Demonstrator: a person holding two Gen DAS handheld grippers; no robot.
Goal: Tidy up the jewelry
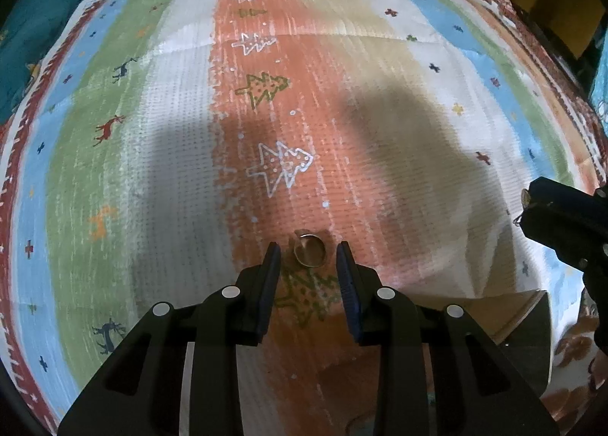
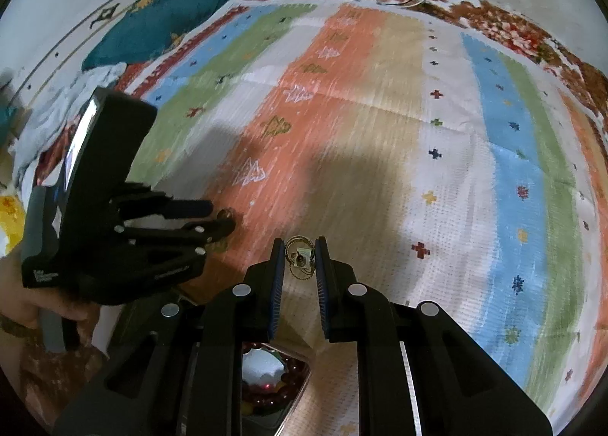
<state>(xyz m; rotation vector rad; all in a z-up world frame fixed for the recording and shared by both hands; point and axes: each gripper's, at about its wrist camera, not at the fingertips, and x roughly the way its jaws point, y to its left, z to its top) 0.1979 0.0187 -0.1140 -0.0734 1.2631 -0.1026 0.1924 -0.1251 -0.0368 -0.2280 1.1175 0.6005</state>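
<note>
Left gripper points steeply down at the striped cloth, fingers spread with a ring lying flat on the orange stripe between the tips; neither pad appears to touch it. The gap is only slightly wider than the ring, probably so a small closing motion would catch it by its sides. Right gripper holds its fingers close together, pinching a gold hoop earring with a small dark pendant (thin wire, so a narrow grip suits it). It hangs above an open box near the bottom of the right wrist view, presumably the destination; red beads already lie inside.
</note>
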